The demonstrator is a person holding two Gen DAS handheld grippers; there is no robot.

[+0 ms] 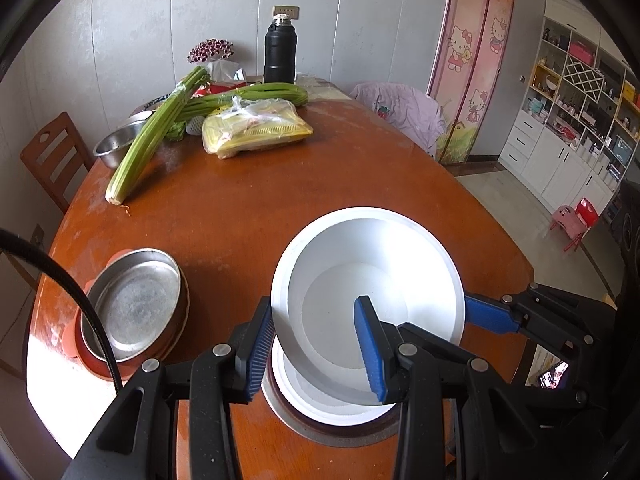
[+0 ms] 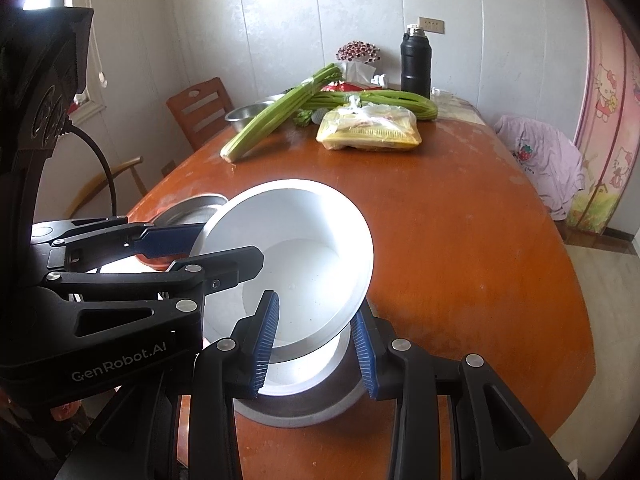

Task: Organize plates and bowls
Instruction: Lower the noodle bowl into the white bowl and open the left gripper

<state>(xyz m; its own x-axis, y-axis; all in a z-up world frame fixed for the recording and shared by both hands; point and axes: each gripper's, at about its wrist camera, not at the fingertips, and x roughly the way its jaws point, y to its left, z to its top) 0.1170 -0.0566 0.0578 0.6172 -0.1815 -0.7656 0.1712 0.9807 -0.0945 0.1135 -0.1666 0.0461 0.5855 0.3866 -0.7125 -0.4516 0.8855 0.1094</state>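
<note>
**Desk:** What is in the grippers?

**Photographer:** A white bowl (image 1: 360,280), plain and glossy, with a wide flat rim and a round flat bottom, blown out by the light. It tilts above the near end of a brown oval table (image 1: 360,152). The left gripper (image 1: 316,348) pinches the bowl's near rim: one blue ribbed pad outside the wall, the other inside. The right gripper (image 2: 316,344) clamps the rim at another spot the same way, one pad in, one out. In the left view its blue finger shows at the bowl's right edge.

**Desk:** And beneath it?

**Photographer:** A second white bowl (image 2: 308,372) sits upright in a dark-sided dish directly below. I cannot tell whether the two bowls touch.

**Desk:** Other dishes?

**Photographer:** A shallow steel plate (image 1: 136,304) rests on a stack, reddish-brown dishes under it, to the left of the bowls. At the far end lie celery stalks (image 1: 148,144), a bagged yellow packet (image 1: 256,128), a steel bowl (image 1: 116,148) and a black flask (image 1: 280,52).
</note>
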